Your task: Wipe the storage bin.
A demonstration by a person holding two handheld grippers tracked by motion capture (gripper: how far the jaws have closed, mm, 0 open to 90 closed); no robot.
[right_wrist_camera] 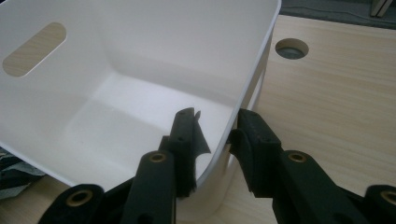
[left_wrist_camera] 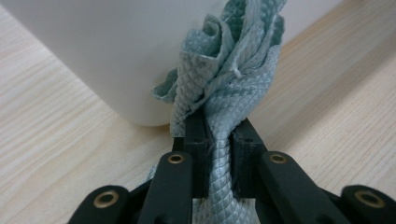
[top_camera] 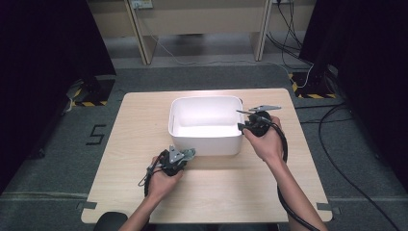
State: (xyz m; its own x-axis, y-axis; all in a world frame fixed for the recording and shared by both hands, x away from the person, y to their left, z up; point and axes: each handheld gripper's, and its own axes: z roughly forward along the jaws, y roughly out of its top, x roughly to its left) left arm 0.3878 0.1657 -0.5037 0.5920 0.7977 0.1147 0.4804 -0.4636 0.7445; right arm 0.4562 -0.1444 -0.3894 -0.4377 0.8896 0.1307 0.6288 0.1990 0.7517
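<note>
So the left gripper (left_wrist_camera: 219,140) has its jaws squeezed tight on a grey-green cloth (left_wrist_camera: 224,74). The fabric is bunched up into a twisted rope where it passes between the two black jaws, then it fans out into crumpled folds just past the tips. It has a small diamond weave. Right behind that bunch, pretty much touching it, is the rounded outer corner of the white bin (left_wrist_camera: 116,51), sitting on the wooden table (left_wrist_camera: 56,154). In the high view, that gripper (top_camera: 185,156) sits just off the bin's near left corner, held in the person's left hand (top_camera: 161,180).

The right gripper (right_wrist_camera: 217,133) is straddling the bin's wall (right_wrist_camera: 252,74) at a corner: one jaw inside, one outside, rim running between them. The jaws are only partway closed, and I can't tell if the pads actually press on the plastic. Beyond the inner jaw is the bin's bare white floor, with an oval handle slot (right_wrist_camera: 33,49) in the far wall. Off to the outer jaw's side there's a round cable hole (right_wrist_camera: 292,48) in the tabletop. From above, the right hand (top_camera: 267,142) holds that gripper (top_camera: 245,126) at the bin's right wall.
</note>
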